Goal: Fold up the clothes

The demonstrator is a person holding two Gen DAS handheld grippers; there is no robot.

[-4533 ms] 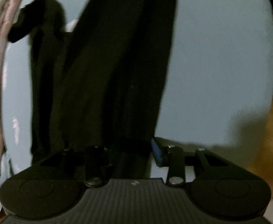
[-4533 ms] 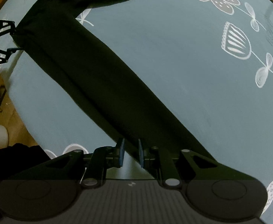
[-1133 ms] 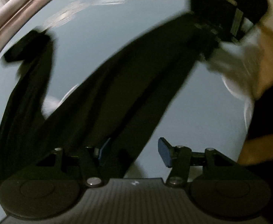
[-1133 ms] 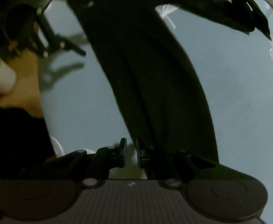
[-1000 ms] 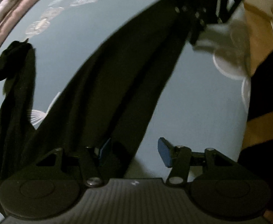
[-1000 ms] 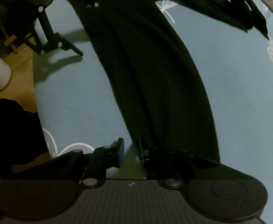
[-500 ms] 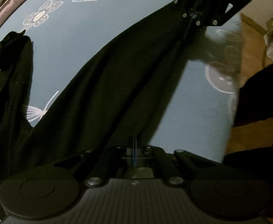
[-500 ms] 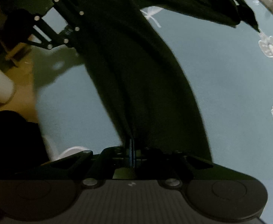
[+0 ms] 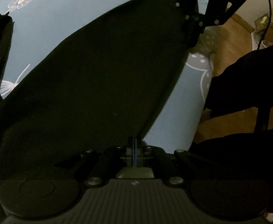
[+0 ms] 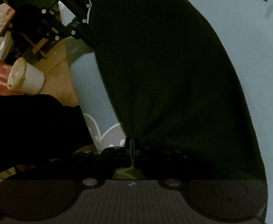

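Nearest, the left gripper [image 9: 135,143] is pinched tight on the near edge of the dark garment [image 9: 99,78], and the right gripper [image 10: 131,144] is clamped on that edge too. The garment lies spread over the blue flower-print sheet [image 9: 67,18]. Beyond it, a white cup [image 10: 27,77] stands on the wooden floor [image 10: 56,65].

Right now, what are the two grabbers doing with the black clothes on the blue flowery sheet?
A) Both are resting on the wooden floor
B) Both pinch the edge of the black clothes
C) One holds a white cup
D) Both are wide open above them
B: the left gripper and the right gripper both have their jaws shut on the near edge of the black garment, which lies across the blue sheet.
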